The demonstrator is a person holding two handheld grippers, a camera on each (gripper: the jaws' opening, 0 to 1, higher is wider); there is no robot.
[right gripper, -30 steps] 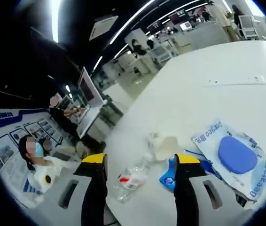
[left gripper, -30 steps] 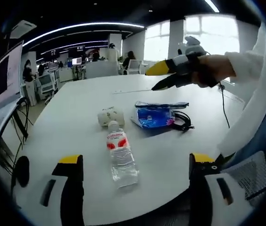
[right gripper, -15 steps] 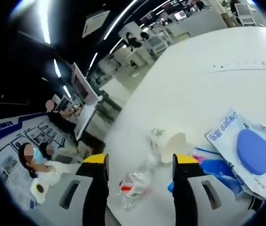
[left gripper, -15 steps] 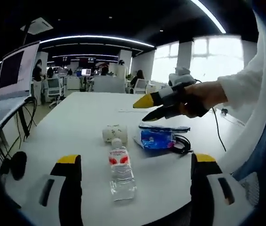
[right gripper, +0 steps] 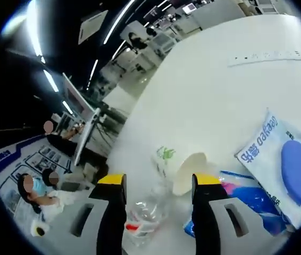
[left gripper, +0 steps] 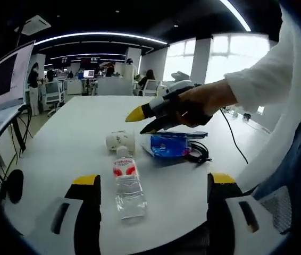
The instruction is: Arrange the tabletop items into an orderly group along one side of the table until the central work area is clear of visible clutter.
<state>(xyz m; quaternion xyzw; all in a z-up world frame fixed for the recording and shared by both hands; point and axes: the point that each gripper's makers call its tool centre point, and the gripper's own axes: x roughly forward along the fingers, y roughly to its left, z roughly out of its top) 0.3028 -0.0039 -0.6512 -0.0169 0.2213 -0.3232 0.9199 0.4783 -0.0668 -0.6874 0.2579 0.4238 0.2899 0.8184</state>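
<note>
Left gripper view: one white table [left gripper: 76, 133] is seen, with four kinds of things gathered near its middle. One clear water bottle [left gripper: 127, 183] with a red label lies on its side, cap pointing away, between the two jaws of the left gripper [left gripper: 153, 183], which stand wide apart with nothing held. One white paper cup [left gripper: 119, 141] lies on its side just beyond the bottle's cap. Just beside the cup, one blue packet [left gripper: 167, 147] is seen, with a second, flatter pack [left gripper: 180, 134] lying across its far edge. One black cable [left gripper: 197, 152] is coiled against the packet on the side away from the cup. The right gripper [left gripper: 140, 121] is held by a hand [left gripper: 203, 101] in a white sleeve, above the cup and packet; its two yellow-tipped jaws are set at a narrow gap, and nothing is seen between them.

Right gripper view: the same gripper's jaws [right gripper: 153, 183] rise with the cup [right gripper: 180, 167], mouth toward the camera, seen between and beyond them, not touched. The bottle [right gripper: 142, 218] lies low between the jaws. One white pack [right gripper: 289, 167] bearing a blue oval lies to the right, over the blue packet [right gripper: 243, 199]. Two people [right gripper: 36, 186] are seen off the table's edge.
</note>
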